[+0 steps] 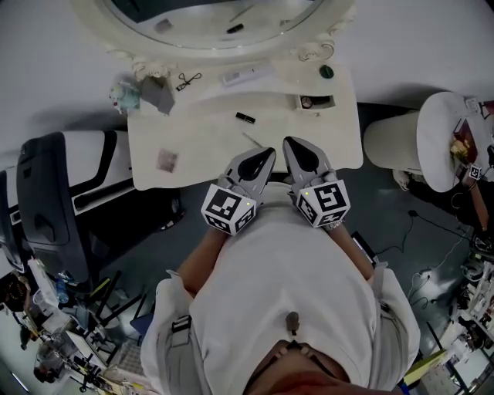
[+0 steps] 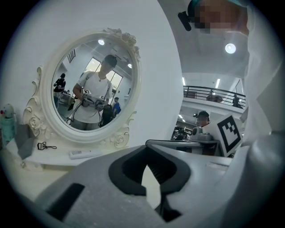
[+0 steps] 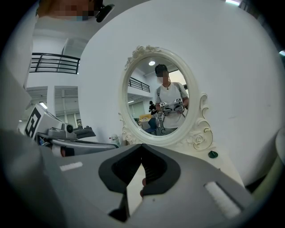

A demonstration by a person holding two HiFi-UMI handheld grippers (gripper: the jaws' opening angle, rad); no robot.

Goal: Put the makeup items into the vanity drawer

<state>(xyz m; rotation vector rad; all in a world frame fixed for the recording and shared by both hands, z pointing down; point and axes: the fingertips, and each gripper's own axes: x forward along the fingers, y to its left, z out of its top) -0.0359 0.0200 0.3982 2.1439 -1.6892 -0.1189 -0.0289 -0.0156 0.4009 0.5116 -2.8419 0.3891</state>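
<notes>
The cream vanity table (image 1: 193,166) carries loose makeup items: a black eyelash curler (image 1: 187,79), a white tube (image 1: 239,75), a black lipstick (image 1: 245,117), a thin stick (image 1: 251,140) and a small square pad (image 1: 167,160). A small open compartment (image 1: 316,101) at the right of the top holds a round compact. My left gripper (image 1: 269,153) and right gripper (image 1: 287,142) hover side by side over the table's near edge. Both are shut with nothing between the jaws. In the left gripper view the curler (image 2: 45,145) and tube (image 2: 80,153) lie under the mirror.
An oval mirror (image 1: 216,19) stands at the back of the table. A grey object (image 1: 158,94) and a teal figure (image 1: 123,94) sit at the back left, a green cap (image 1: 326,72) at the back right. A white stool (image 1: 401,143) stands right, a black chair (image 1: 46,193) left.
</notes>
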